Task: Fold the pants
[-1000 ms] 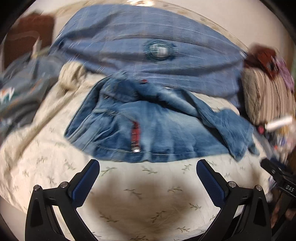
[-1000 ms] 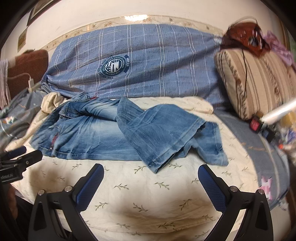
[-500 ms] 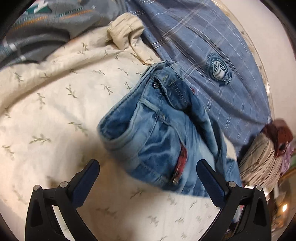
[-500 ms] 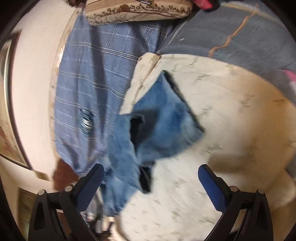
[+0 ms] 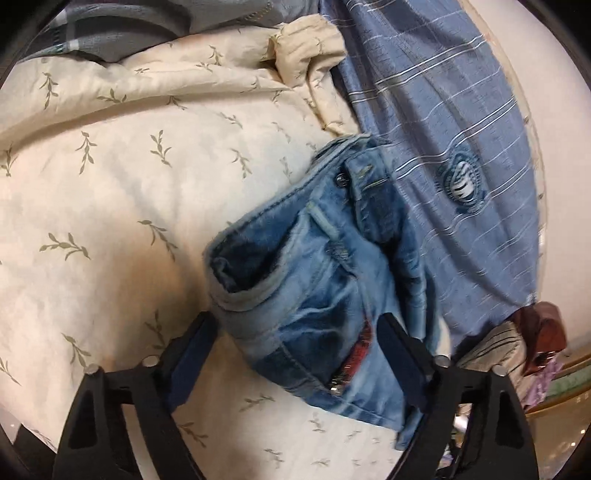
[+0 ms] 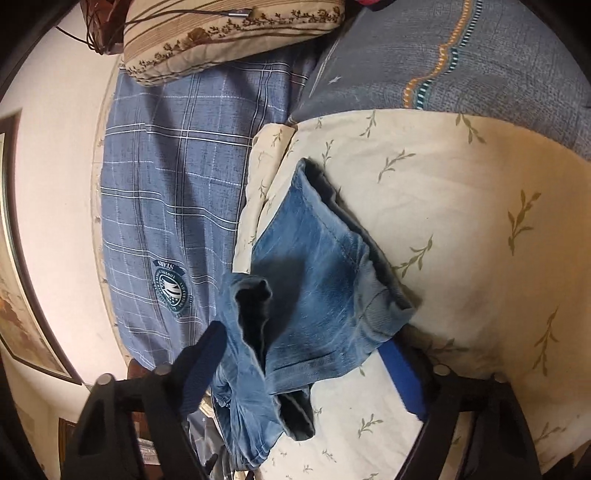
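Both grippers have dropped close to the faded blue denim pants (image 5: 325, 295), which are lying on a cream leaf-print bedsheet (image 5: 110, 206) beside a blue plaid pillow (image 6: 166, 192). Left gripper (image 5: 295, 354) is closing around the waistband end, right gripper (image 6: 306, 365) around the leg cuffs; the pads' contact is unclear. Pants are running lengthwise along the pillow.

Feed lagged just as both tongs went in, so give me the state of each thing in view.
Jeans: crumpled on the bed, unfolded.
Left tongs: closing, waistband end between the pads.
Right tongs: closing, leg hems between the pads.
Leaf-print sheet: wrinkled, bunched at the far edge.
Striped pillow: lying on the blue plaid cover.
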The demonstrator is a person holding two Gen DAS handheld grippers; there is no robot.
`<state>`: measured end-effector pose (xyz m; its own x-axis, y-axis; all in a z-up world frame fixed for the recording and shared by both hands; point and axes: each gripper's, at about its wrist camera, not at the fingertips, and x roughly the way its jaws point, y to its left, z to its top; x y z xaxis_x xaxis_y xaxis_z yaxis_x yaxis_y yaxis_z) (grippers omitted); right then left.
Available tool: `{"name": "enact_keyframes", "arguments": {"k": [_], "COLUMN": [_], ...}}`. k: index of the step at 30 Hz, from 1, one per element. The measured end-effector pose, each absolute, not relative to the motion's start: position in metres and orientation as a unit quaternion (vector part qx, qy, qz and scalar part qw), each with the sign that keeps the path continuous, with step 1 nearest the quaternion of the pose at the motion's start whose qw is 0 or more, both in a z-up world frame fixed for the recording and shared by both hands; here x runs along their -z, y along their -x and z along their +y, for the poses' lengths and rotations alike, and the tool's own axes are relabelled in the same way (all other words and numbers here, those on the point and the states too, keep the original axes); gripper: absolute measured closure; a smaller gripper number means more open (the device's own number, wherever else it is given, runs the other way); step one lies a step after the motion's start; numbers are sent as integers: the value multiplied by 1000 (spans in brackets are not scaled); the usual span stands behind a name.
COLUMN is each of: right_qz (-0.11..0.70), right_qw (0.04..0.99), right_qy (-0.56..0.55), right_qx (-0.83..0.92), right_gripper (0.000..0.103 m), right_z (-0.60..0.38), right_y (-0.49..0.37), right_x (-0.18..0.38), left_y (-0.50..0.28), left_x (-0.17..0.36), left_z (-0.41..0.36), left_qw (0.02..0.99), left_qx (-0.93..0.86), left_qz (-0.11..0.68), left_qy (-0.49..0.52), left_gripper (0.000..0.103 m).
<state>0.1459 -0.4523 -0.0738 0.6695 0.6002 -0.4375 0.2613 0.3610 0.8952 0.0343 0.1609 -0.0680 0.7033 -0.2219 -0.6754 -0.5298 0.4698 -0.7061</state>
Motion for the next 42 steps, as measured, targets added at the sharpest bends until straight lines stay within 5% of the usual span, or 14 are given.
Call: {"name": "enact_keyframes", "arguments": {"k": [3,4,6,10,15,21,26,28,29,31,32,37,42], "right_qz": [394,399,414,445,414,377,478,490,478,476,470,432,473], "right_qw": [729,731,735,761,814,848,796,761,758,772,781,803,784], "right_qy": [-547,-542,-526,-464,-398,-361,-365,-417,-439,-418,-410,-389,-365], "right_qx": [-114,-110,-103,-90,-89,-93,-65,-79,-73,-47,-39,-130,-165], "right_gripper": [33,37,65,93,96,96,91,89,83,46,17,16,26], "right_z": [-451,-450,-449,-438,-434,-445,-457,-468,-479,-485,-488,-459,-405], "right_y": [-147,-147,-151,-160,-154,-118,-111,-106,-99,-93,-88,-73,-95], "right_x": [74,74,74,65,16,-24,51,76,72,57,45,-4,16], "left_y": [-40,-41,-44,-40,-14,37,35,38,43,56,62,57,2], "left_x": [65,67,58,20,-34,-51,21,46,49,41,31,-30,-17], "left_z": [165,168,165,148,128,145,163,173,180,193,197,172,121], "left_qw": [774,768,783,833,883,893,837,798,786,787,791,869,908], "left_qx": [-133,-130,-146,-167,-176,-193,-182,-181,-191,-211,-222,-216,-140], "left_qz": [410,413,423,395,333,296,435,484,488,454,435,335,333], "left_qy": [465,471,432,349,280,278,277,310,327,360,368,291,213], "left_gripper": [84,85,87,89,89,90,83,59,54,51,49,33,31]}}
